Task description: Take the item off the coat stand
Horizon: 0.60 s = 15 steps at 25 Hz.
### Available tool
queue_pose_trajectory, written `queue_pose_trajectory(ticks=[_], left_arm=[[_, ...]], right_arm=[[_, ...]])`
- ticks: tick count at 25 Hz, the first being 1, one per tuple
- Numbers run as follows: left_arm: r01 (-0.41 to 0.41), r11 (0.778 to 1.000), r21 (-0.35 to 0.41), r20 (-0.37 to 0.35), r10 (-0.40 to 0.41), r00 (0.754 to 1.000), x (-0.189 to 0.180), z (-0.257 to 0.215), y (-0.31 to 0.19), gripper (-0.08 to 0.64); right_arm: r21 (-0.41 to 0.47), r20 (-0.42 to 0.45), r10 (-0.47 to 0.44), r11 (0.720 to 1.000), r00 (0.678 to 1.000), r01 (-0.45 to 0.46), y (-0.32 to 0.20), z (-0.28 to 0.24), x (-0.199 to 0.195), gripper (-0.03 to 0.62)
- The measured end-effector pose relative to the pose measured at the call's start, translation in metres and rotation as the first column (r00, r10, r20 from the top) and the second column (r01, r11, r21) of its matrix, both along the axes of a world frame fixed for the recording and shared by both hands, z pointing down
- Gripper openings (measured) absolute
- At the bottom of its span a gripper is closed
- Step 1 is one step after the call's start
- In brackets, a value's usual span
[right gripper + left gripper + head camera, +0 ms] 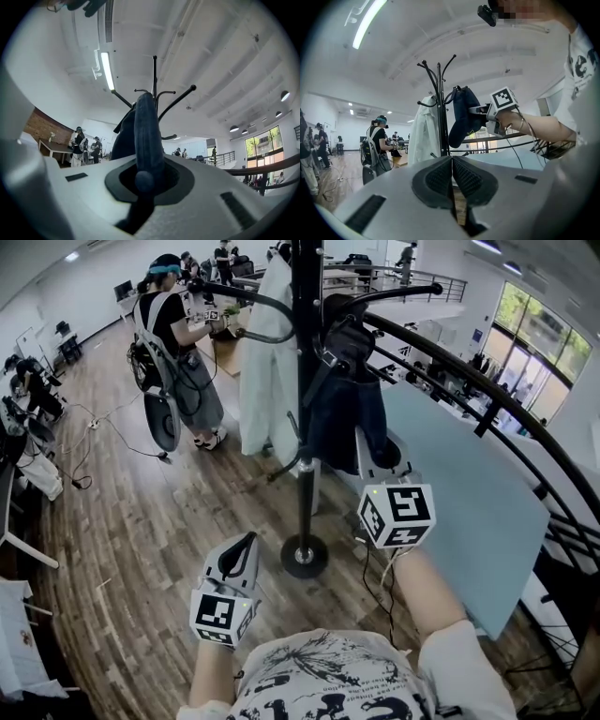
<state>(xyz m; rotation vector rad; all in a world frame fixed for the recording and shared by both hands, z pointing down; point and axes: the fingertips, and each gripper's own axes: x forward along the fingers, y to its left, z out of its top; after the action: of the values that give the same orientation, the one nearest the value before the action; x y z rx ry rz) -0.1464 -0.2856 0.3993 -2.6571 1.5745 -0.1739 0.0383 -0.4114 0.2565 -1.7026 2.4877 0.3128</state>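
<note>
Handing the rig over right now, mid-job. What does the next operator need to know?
Right gripper: shut on a fold of the dark garment, up at the coat stand.
Left gripper: shut, empty, held lower, clear of the stand.
Things: the dark garment hangs from the stand's hooks; a white garment hangs beside it on the same stand.
Done: grip taken on the dark garment.
Left: lift it off its hook and bring it away, probably upward first so it does not snag.
</note>
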Motion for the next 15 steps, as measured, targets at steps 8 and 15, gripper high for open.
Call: queue_pose_trajectory(ticks=[8,15], left_arm=[[-0.007,1.000,0.003,-0.012,0.007,1.000,0.001,-0.005,0.007,0.005],[-0.018,1.000,0.005,-0.029,0.019,0.999,0.010,-0.016,0.013,0.005]], right_arm=[[-0.043,-0.001,0.004,0.999,1.000,-0.004,0.039,0.030,0.016,0.017],[-0.168,-0.038,-0.008,0.986,0.999,0.002,0.067,0.104,0.017,0.017]])
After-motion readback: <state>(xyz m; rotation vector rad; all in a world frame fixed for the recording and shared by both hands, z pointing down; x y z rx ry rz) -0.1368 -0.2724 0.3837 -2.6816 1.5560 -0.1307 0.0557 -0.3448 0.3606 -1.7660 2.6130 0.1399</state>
